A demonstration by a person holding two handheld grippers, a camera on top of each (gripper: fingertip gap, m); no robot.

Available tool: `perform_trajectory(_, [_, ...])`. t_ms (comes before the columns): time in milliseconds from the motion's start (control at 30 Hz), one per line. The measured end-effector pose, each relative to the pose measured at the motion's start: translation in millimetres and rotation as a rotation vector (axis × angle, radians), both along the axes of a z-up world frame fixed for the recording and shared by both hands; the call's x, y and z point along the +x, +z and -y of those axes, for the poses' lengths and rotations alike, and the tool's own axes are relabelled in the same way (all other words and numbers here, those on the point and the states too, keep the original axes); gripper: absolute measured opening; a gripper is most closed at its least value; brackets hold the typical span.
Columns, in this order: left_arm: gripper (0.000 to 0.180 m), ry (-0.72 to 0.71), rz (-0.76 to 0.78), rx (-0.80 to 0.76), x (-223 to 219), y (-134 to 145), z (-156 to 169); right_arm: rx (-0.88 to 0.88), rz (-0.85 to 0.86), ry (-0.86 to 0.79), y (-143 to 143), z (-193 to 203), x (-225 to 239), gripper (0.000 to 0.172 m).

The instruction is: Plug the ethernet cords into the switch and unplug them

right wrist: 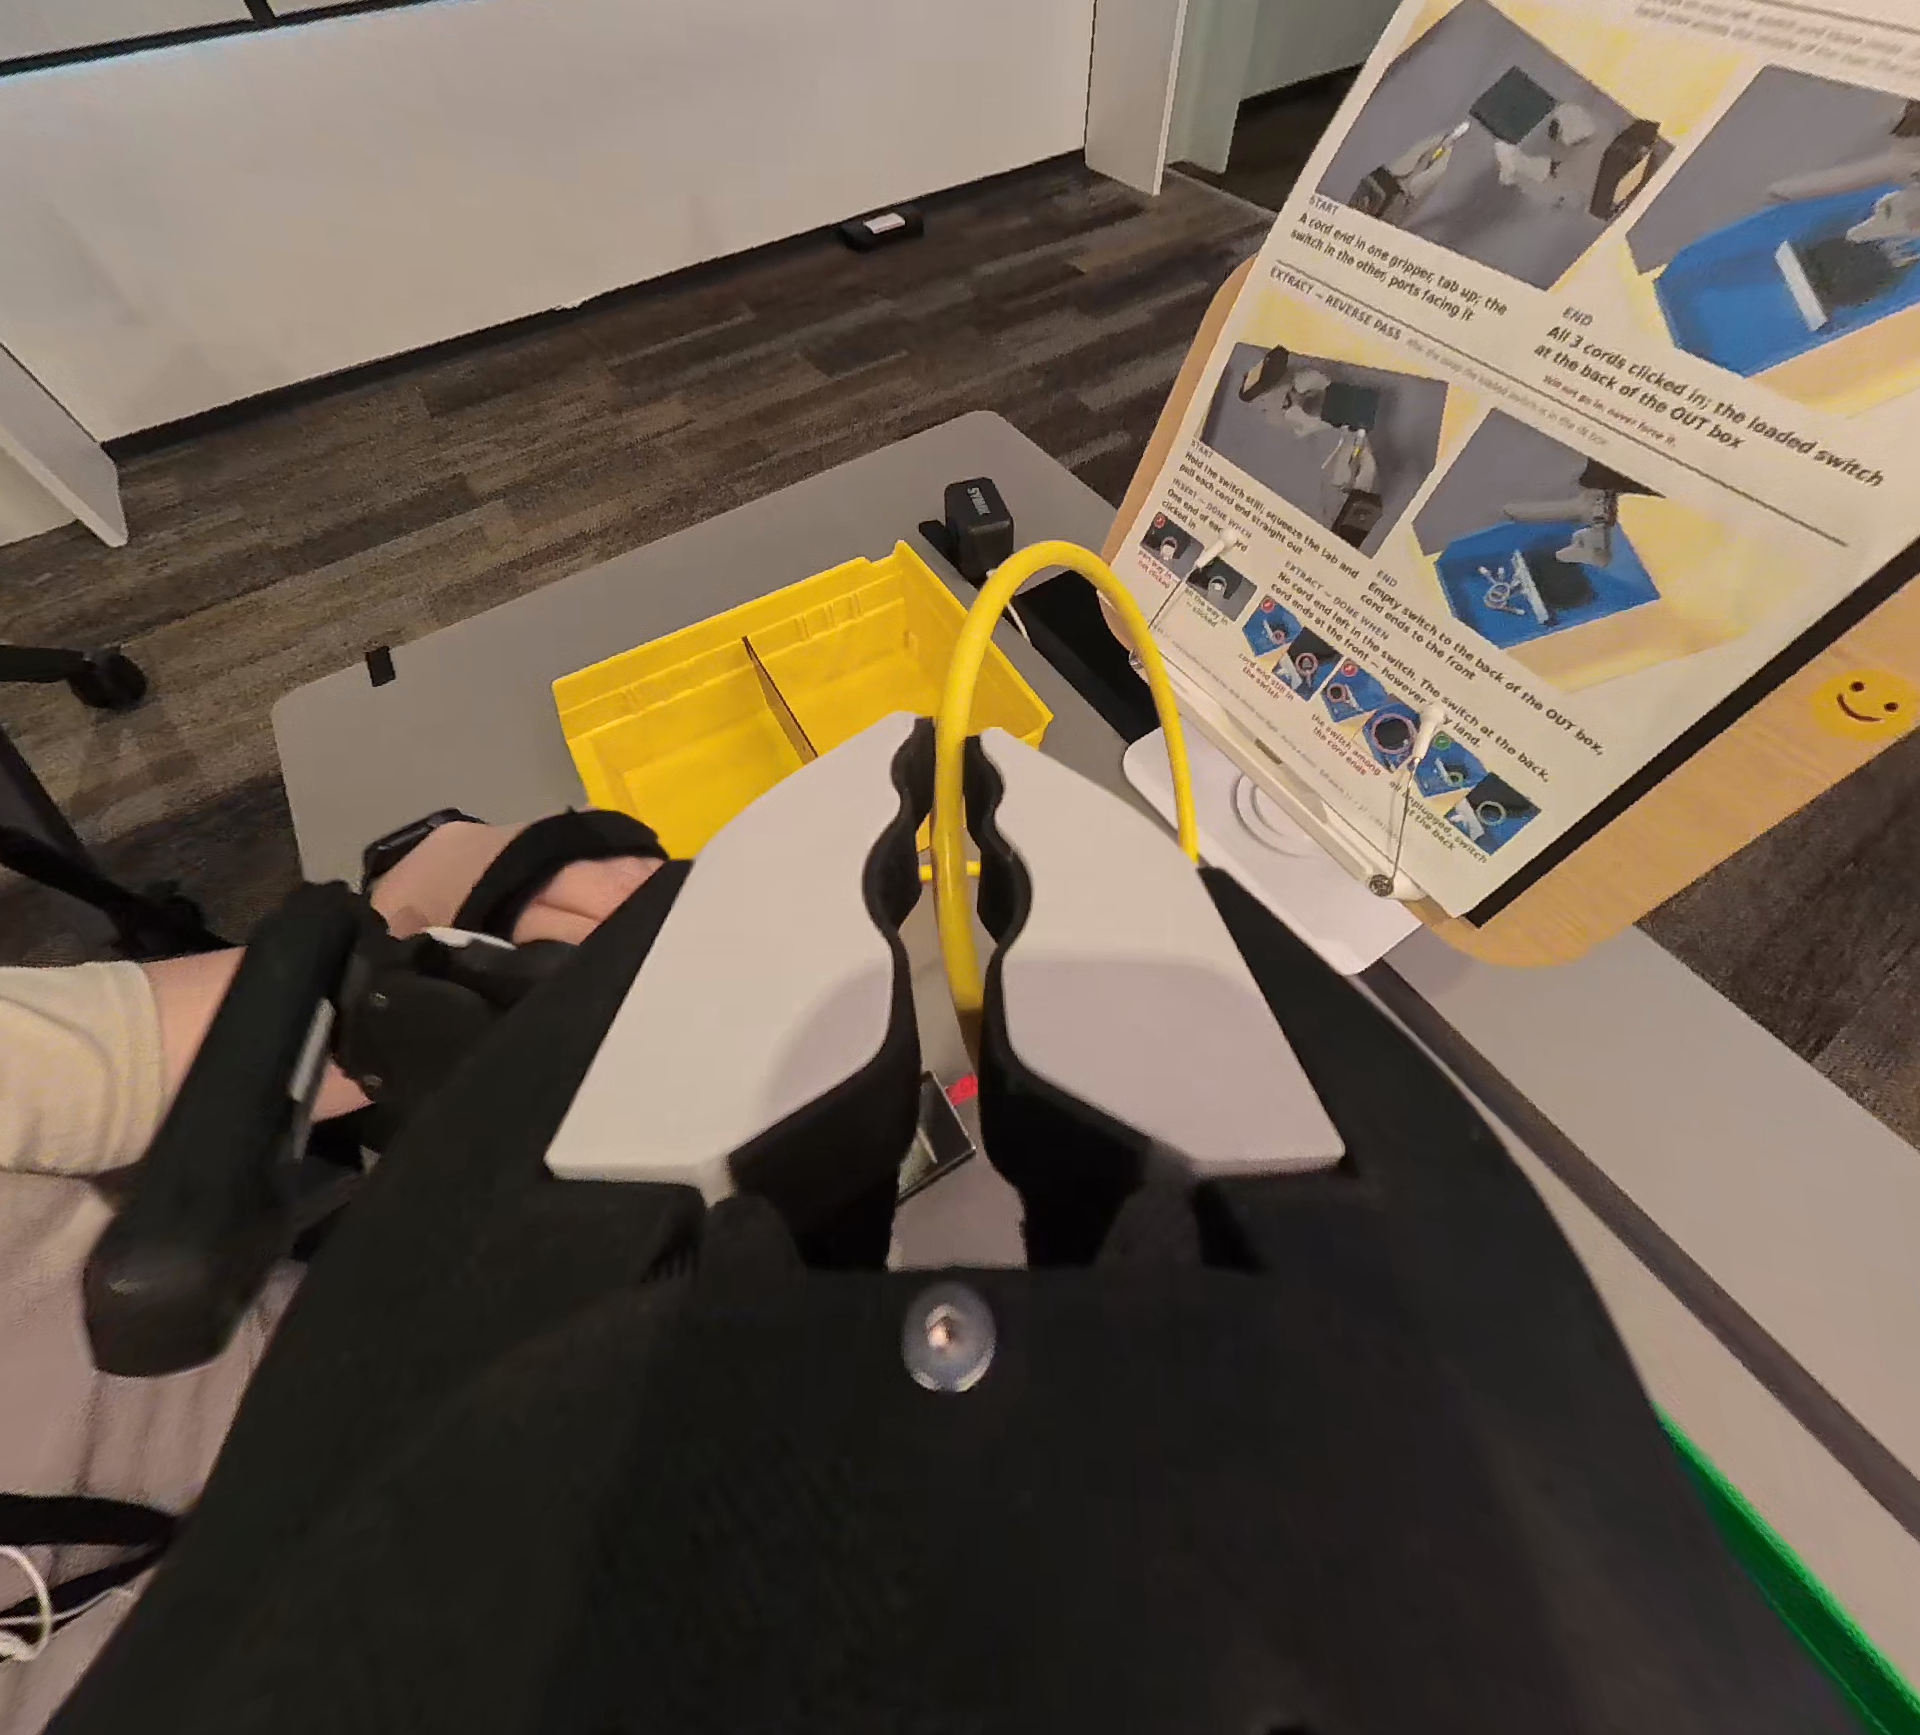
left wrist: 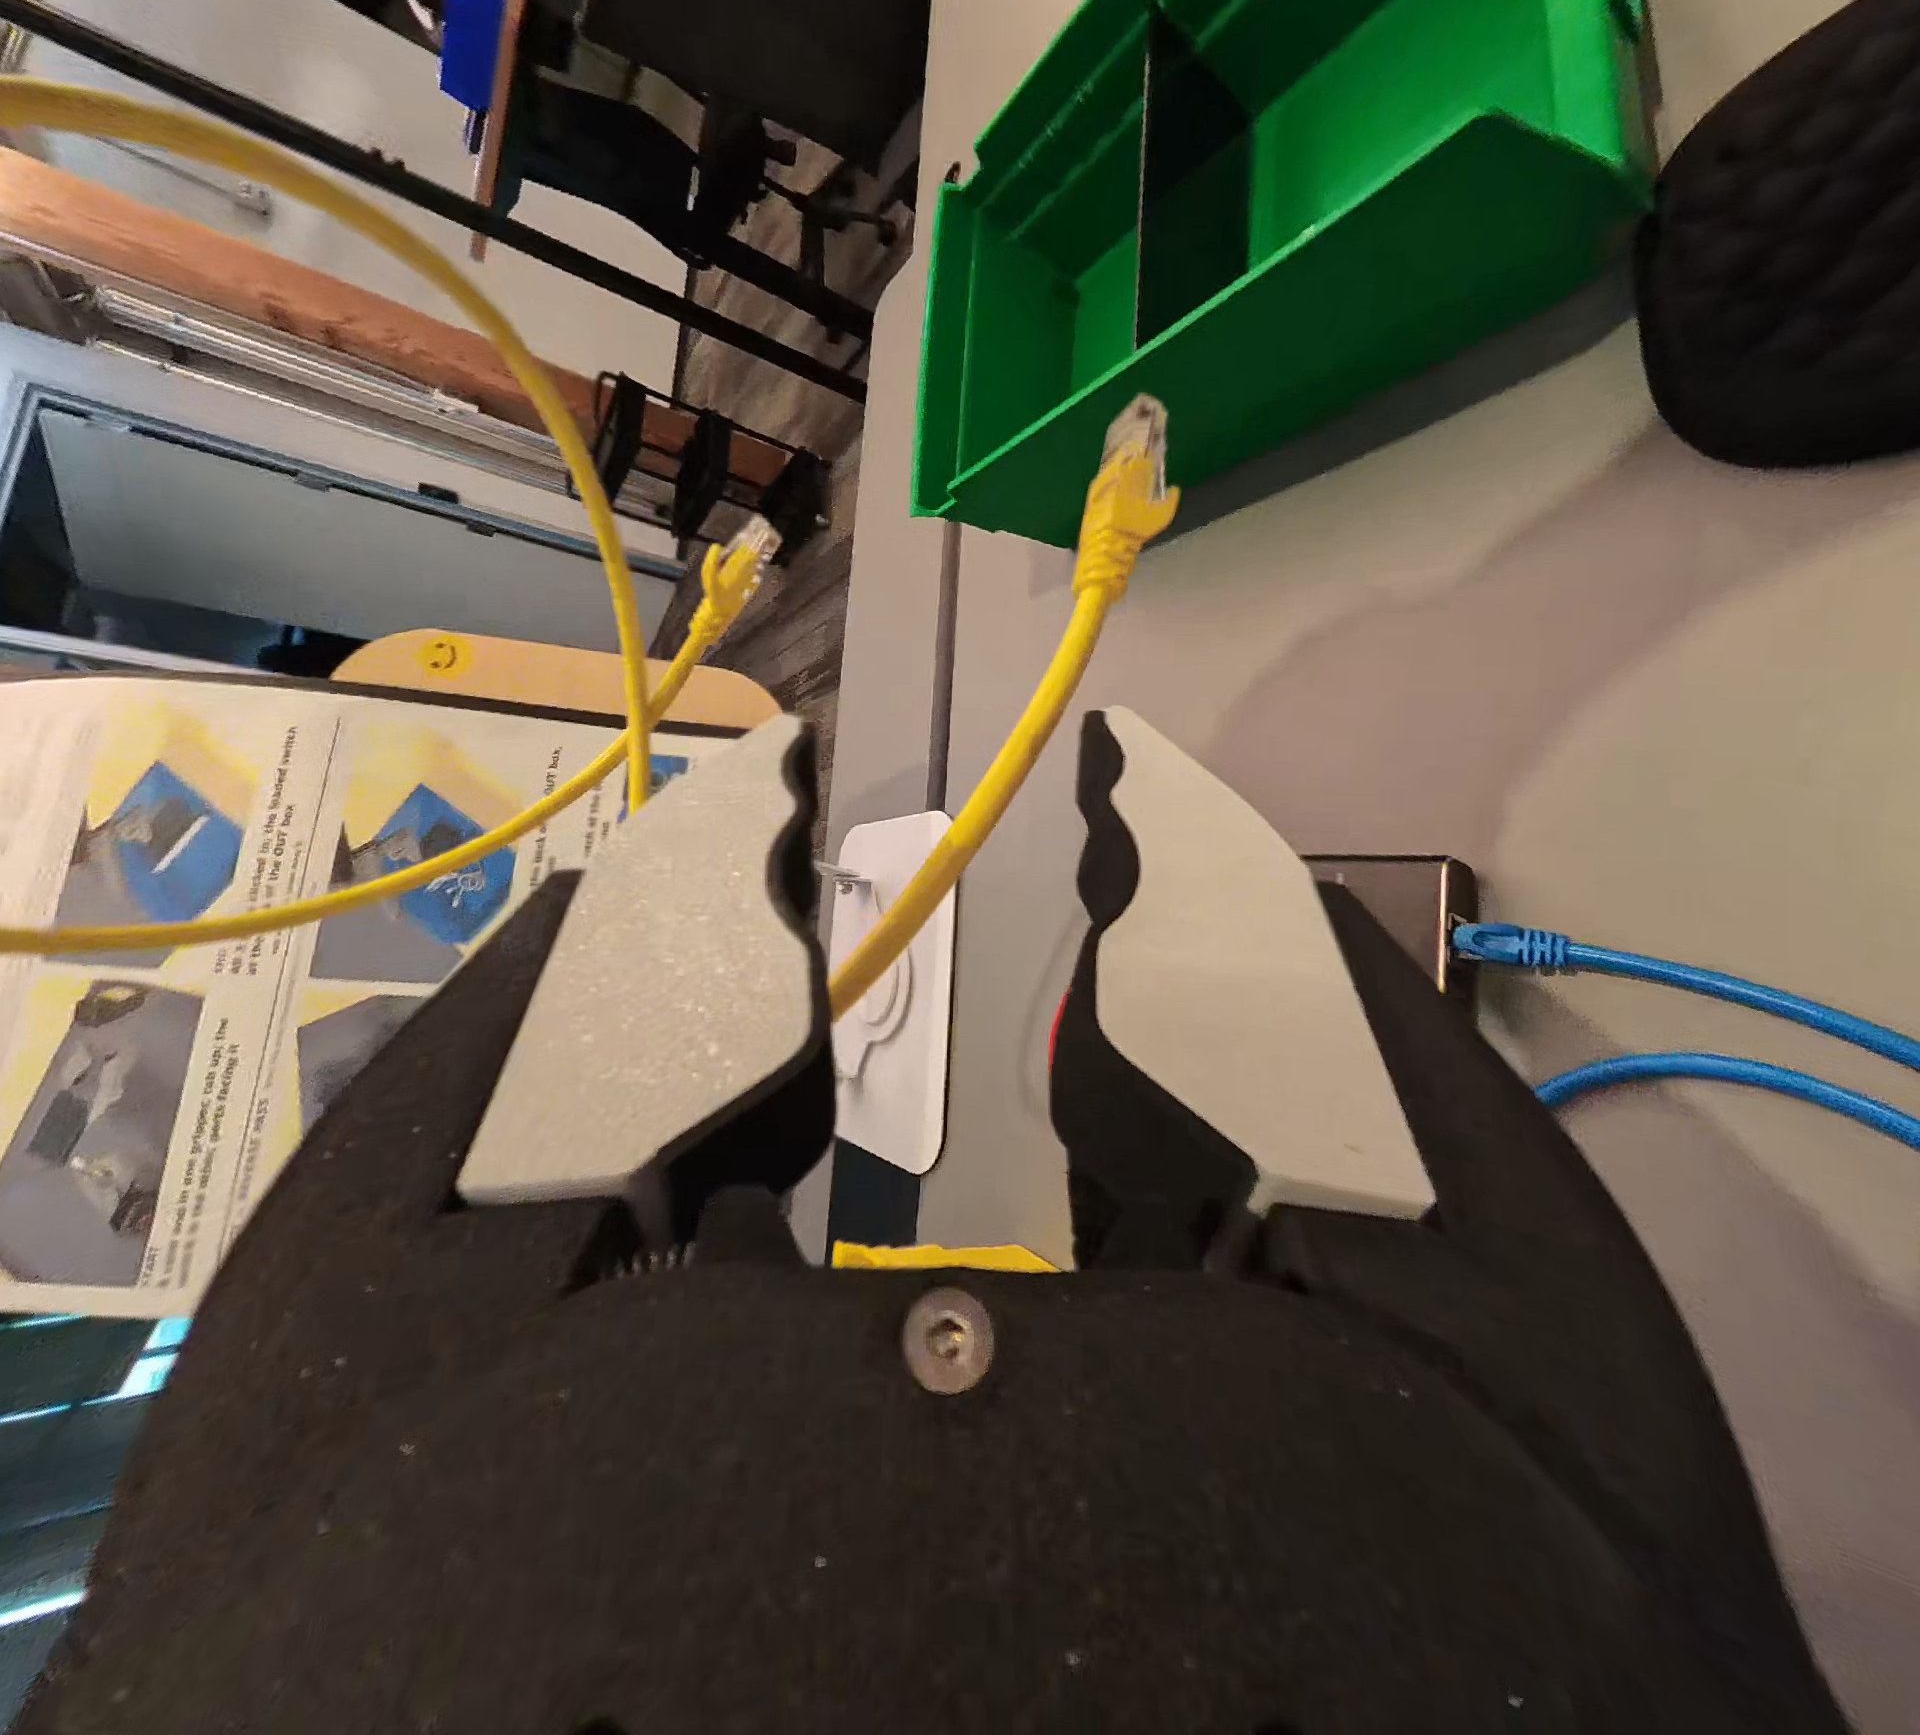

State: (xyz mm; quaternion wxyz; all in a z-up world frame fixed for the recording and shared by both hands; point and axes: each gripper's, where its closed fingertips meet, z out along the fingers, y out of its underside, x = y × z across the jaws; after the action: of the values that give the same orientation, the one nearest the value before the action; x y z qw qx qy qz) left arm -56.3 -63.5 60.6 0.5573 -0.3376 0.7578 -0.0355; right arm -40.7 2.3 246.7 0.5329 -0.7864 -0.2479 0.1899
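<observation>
Left wrist view: the left gripper has its 2 grey fingers standing well apart, gripping nothing. A thin yellow ethernet cord rises through the gap between them without either pad pressing on it, and its clear-tipped yellow plug hangs free ahead, in front of a green plastic divided bin. Beyond the left finger a second yellow plug hangs loose on its own loop of cord. To the right, partly hidden behind the right finger, lies the small black metal switch with 1 blue ethernet plug seated in it; 2 blue cord runs trail off to the right.

Right wrist view: the right gripper is closed on a yellow cord, both dark wavy pads pinching it; the cord arches up ahead and comes down beside the right finger. Ahead sits a yellow plastic divided bin, and ahead to the right a printed instruction sheet on a wooden board.

Judging the step as taking a free yellow plug, the left gripper does best to close just behind the plug boot, keep the latch tab clear, and line the plug square with a switch port.

Counted: 2 grippers, 2 yellow plugs, 1 blue plug seated, 1 switch, 2 bins.
</observation>
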Motion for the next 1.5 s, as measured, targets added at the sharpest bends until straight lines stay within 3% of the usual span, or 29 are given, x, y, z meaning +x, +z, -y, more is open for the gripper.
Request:
perform_trajectory(100, [0.02, 0.009, -0.025, 0.033, 5.4, -10.1, -6.3, -0.036, -0.014, 0.012, 0.9, -1.3, -5.3, 0.006])
perform_trajectory(467, [0.036, 0.1, -0.093, 0.081, 3.0, -24.9, -32.0, -0.117, 0.083, -0.036, 4.3, -6.6, -3.6, 0.006])
perform_trajectory(633, [0.01, 0.104, -0.109, 0.132, 5.6, -30.2, -37.2, -0.13, 0.112, -0.043, 6.8, -6.9, -7.4, 0.006])
perform_trajectory(800, [0.005, 0.08, -0.098, 0.093, 10.0, -29.7, -30.5, -0.161, 0.107, -0.071, -1.7, -12.4, 5.1, 0.006])
perform_trajectory(933, [0.004, -0.013, -0.034, 0.016, 6.7, -11.7, -7.7, -0.265, 0.036, -0.053, -30.9, -17.8, 21.4, 0.006])
perform_trajectory(1100, [0.004, -0.189, -0.025, -0.375, -6.8, 8.2, 40.9, -0.56, -0.072, 0.088, -113.3, -16.4, 27.7, 0.006])
perform_trajectory(1233, [0.004, -0.248, 0.03, -0.749, -11.0, 28.1, 49.5, -0.752, -0.168, 0.182, -176.8, -12.5, 27.2, 0.007])
perform_trajectory(1300, [0.004, -0.281, 0.046, -0.926, -12.2, 33.4, 46.3, -0.782, -0.197, 0.182, -202.6, -16.0, 29.6, 0.007])
perform_trajectory(1400, [0.004, -0.331, 0.083, -1.177, -14.5, 44.3, 39.4, -0.77, -0.198, 0.108, -235.0, -29.7, 40.2, 0.028])
perform_trajectory(1500, [0.004, -0.31, 0.135, -1.316, -13.3, 47.8, 23.3, -0.722, -0.207, 0.024, -244.1, -41.7, 54.9, 0.039])
